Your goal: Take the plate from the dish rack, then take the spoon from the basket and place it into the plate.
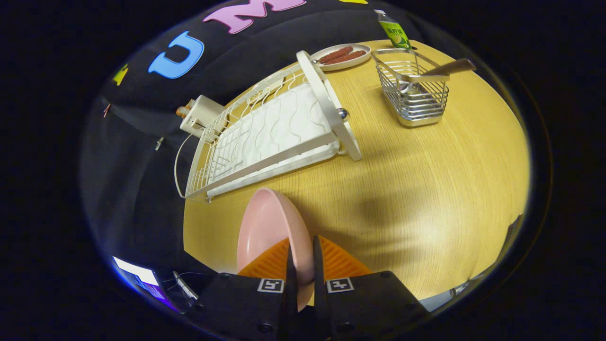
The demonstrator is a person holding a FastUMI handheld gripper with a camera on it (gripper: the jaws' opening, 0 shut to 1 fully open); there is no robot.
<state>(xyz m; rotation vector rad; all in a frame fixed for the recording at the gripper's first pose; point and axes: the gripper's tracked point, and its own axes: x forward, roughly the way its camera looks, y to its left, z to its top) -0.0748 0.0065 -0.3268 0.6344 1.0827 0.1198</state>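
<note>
Gripper view shows the tool (303, 258) clamping the pink plate (265, 232) on edge, just before the dish rack (265, 137).

We can read no text here. The green bottle (394, 29), at about one o'clock beyond the wire basket (413, 92), carries a label with white characters too small and blurred to make out. Each finger of the gripper (303, 270) bears a black-and-white square marker, a pattern without letters or numbers.
</note>
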